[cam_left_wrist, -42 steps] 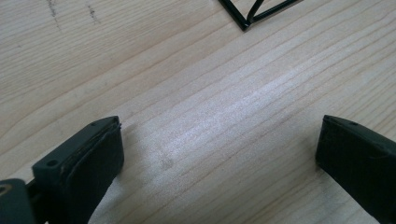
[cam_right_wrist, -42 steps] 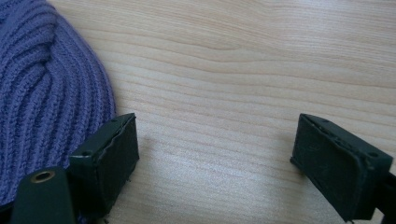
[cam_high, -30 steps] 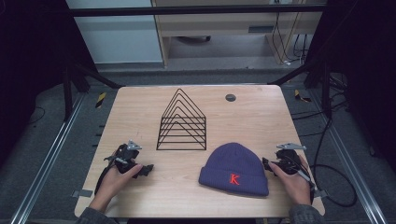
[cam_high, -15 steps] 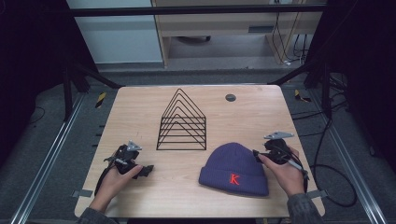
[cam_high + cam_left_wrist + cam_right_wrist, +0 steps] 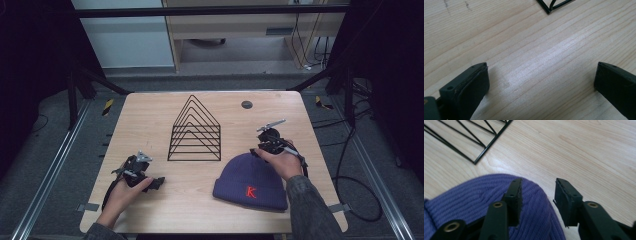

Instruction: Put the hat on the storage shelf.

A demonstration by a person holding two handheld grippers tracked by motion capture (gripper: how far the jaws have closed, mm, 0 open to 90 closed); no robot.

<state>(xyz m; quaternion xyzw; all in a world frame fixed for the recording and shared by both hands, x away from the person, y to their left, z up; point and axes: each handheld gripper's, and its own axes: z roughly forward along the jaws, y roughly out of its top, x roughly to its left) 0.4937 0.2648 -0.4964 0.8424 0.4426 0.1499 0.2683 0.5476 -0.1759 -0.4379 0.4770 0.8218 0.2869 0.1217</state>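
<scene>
Purple and ribbed, a knitted hat (image 5: 251, 181) lying flat on the pale wooden worktop (image 5: 150, 115), toward the near right corner, with a red letter K stitched on the side facing the person. Hovering over the hat's far rounded top, the right gripper (image 5: 261, 148), held in the person's right hand (image 5: 281, 162); seen from its own camera, the fingers (image 5: 515, 195) standing partly apart, having just been closing, with the crown of the hat (image 5: 481, 207) lying below and between them. Pressing on the wool or not: looking still clear of it, one finger over the knit, the other over bare wood just beside the hat's edge. Resting low near the left front of the worktop, well apart from the hat, the left gripper (image 5: 159, 183) in the left hand (image 5: 125, 192), its fingers (image 5: 471, 82) spread wide with nothing but wood grain between them. Standing upright at the middle of the worktop, just beyond the hat and to its left, a black wire rack (image 5: 195, 131) of nested triangles; one corner of it (image 5: 551, 6) showing at the top of the left gripper view, part of its base (image 5: 471, 137) at the upper left of the right gripper view. Sitting near the far right edge, a small dark round disc (image 5: 246, 104).
</scene>
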